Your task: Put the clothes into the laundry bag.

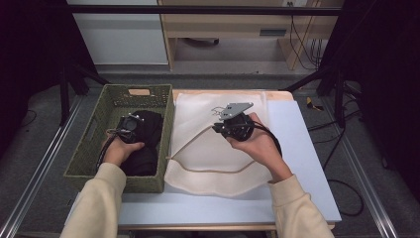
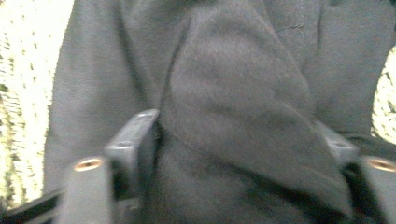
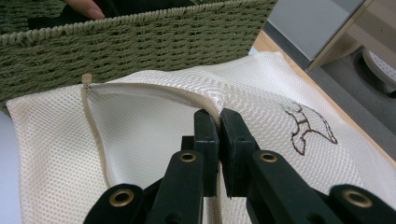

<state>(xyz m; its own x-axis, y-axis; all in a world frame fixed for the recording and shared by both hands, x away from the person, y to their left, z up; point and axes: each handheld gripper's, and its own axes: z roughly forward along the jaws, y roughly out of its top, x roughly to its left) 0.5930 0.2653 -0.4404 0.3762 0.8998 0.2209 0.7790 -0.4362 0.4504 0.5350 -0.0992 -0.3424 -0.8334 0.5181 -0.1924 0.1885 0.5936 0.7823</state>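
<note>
A green woven basket (image 1: 119,90) stands at the left of the table and holds a dark garment (image 1: 148,124). My left gripper (image 1: 130,128) reaches down into it. In the left gripper view a raised fold of the dark garment (image 2: 233,84) fills the gap between the jaws of the left gripper (image 2: 238,140), which press on it from both sides. A cream mesh laundry bag (image 1: 218,163) lies flat beside the basket. My right gripper (image 3: 219,116) is shut on the bag's zipper edge (image 3: 154,88) and lifts it slightly, so the mouth gapes.
The pale blue table top (image 1: 297,158) extends right of the bag. The basket wall (image 3: 140,42) rises just behind the bag's open edge. A small dark embroidered figure (image 3: 308,126) marks the mesh. Wooden furniture and cables stand beyond the far edge.
</note>
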